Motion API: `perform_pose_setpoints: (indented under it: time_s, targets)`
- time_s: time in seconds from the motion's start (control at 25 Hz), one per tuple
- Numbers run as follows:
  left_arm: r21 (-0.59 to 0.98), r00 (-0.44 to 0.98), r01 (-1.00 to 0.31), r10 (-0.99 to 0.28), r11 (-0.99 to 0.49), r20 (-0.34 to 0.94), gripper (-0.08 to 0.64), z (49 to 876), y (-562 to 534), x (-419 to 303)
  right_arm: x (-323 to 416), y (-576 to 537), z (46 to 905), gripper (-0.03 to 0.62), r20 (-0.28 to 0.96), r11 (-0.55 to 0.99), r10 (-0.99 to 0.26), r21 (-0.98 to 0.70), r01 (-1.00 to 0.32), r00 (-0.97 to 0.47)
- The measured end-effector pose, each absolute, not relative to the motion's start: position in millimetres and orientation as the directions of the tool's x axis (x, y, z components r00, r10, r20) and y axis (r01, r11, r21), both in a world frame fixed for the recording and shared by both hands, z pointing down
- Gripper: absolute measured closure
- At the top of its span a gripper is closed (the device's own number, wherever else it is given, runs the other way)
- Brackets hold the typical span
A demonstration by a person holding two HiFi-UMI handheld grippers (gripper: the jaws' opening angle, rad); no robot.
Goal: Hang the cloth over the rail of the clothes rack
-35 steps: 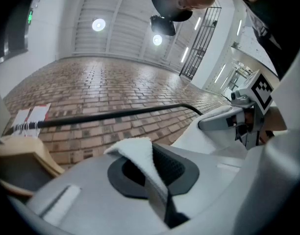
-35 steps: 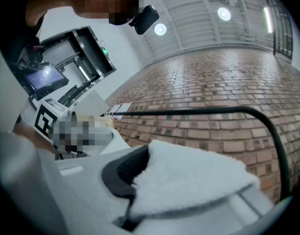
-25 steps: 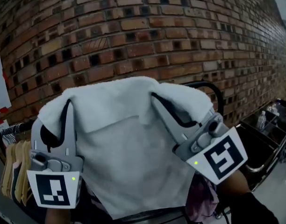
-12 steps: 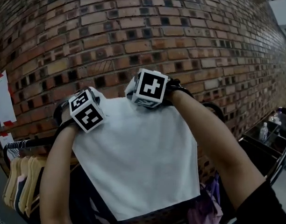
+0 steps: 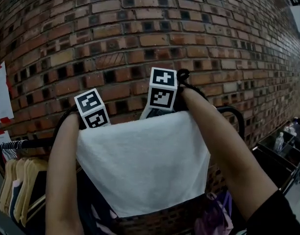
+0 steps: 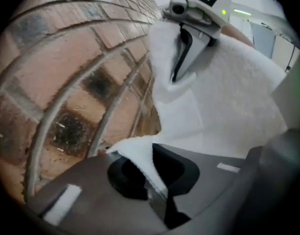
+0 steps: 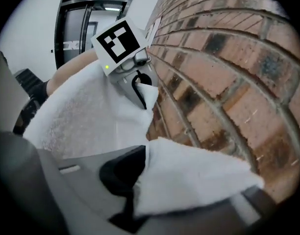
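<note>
**Cloth draped on the rail, release under way**

The left tool is clamped tight on one corner of the cloth. The right tool is opening, with its corner lying between the jaws. In the head view they sit at the cloth's 10 and 12 o'clock, on the brick wall side. The cloth is folded over the rail, its front half falling toward 6 o'clock. The hanging looks nearly done, with only freeing both corners and drawing clear left.

The white terry cloth hangs draped over the black rail, its front flap flat and smooth.
</note>
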State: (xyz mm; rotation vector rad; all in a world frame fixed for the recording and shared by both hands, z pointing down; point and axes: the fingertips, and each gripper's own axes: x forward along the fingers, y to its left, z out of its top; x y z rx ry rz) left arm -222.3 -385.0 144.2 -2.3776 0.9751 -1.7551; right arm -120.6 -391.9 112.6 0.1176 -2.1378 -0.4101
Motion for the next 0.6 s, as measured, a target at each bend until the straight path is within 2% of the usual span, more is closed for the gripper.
perform_pose_setpoints:
  time_s: [0.2, 0.28, 0.52, 0.6]
  targets:
    - [-0.399, 0.222, -0.498, -0.558, -0.770, 0.800, 0.408, 125.2, -394.7, -231.9, -114.8, -395.1, 102.5, 0.417, 0.782, 0.950, -0.220, 0.307, 0.054, -0.583]
    - [-0.395, 0.219, -0.505, -0.557, -0.767, 0.801, 0.403, 126.5, -393.5, -236.4, -110.9, -394.6, 97.7, 0.397, 0.777, 0.955, -0.209, 0.293, 0.047, -0.593]
    - [-0.333, 0.248, -0.505, -0.503, -0.796, 0.828, 0.405, 136.5, -387.1, -233.0, -101.4, -383.7, 88.8, 0.396, 0.782, 0.967, -0.148, 0.242, 0.075, -0.606]
    - [-0.337, 0.249, -0.507, -0.509, -0.793, 0.824, 0.405, 135.1, -387.8, -233.0, -94.8, -384.6, 91.1, 0.397, 0.799, 0.968, -0.162, 0.243, 0.065, -0.579]
